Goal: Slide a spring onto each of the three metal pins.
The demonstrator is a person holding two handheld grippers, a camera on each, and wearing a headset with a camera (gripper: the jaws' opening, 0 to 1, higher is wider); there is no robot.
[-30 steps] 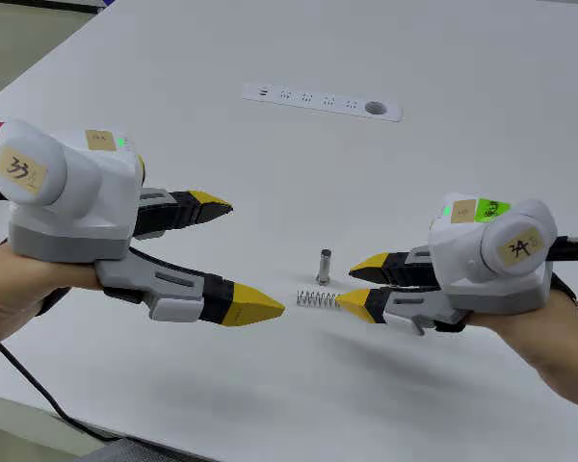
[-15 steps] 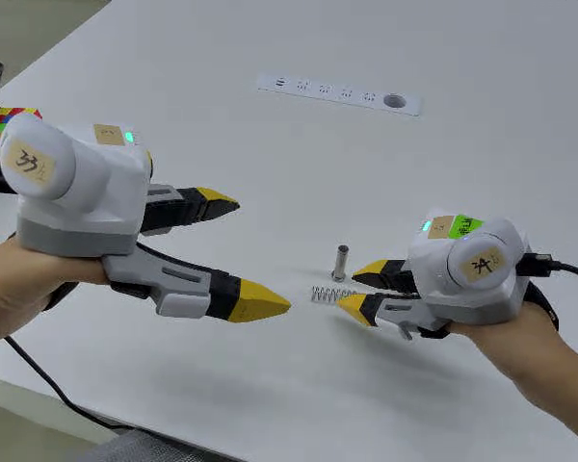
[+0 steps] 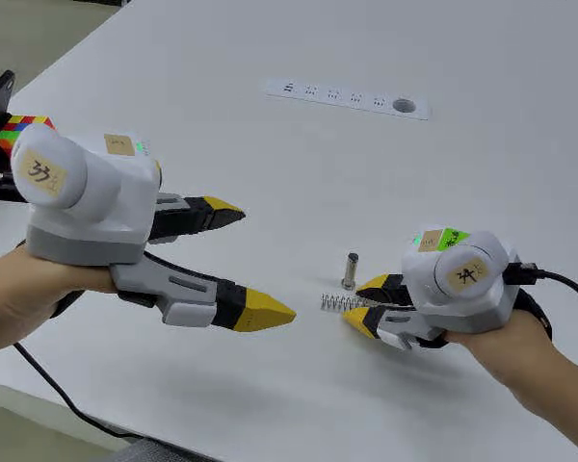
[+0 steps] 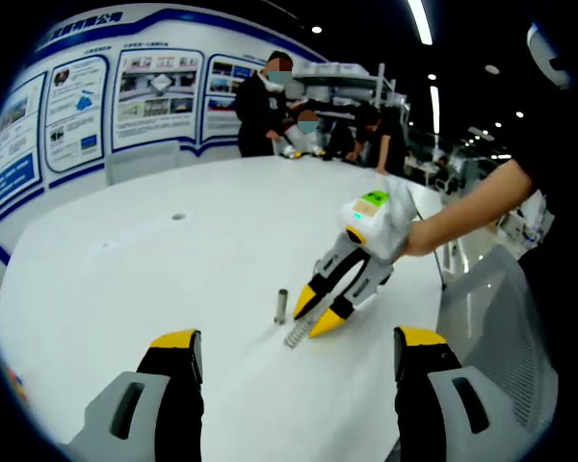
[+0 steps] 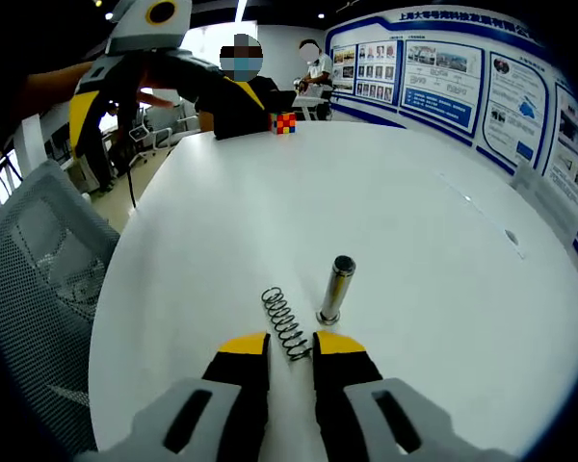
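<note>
Spring (image 3: 337,303) first: a short coil of thin wire lying on its side on the white table (image 3: 462,173). In the head view it is just beside the one metal pin (image 3: 351,270) I can see, at about 7 o'clock from it. The pin stands upright on its own, with nothing threaded on it.

The right gripper (image 3: 361,301) sits at 3 o'clock of the spring, low over the table. Its yellow-tipped jaws are nearly together, with the spring's near end in the narrow gap between them. In the right gripper view the coil runs away from the tips toward 11 o'clock, and the pin stands at 1 o'clock. I cannot tell whether the jaws actually pinch the wire or only bracket it. The left gripper (image 3: 268,265) hovers well off at 9 o'clock of the spring, jaws spread wide and holding nothing.

To my eye that spring weighs next to nothing and gives easily. Squeezed hard, it would likely flatten, buckle or shoot out sideways, and on this smooth top it would roll at a nudge. I would take it lightly across the last few coils at the near end, leaving the far end's bore open to drop over the pin's top. The pin looks stiff but free-standing, so a sideways knock could topple it.

A power strip (image 3: 347,98) lies far off at 12 o'clock, and a coloured cube (image 3: 21,130) sits at 10 o'clock.
</note>
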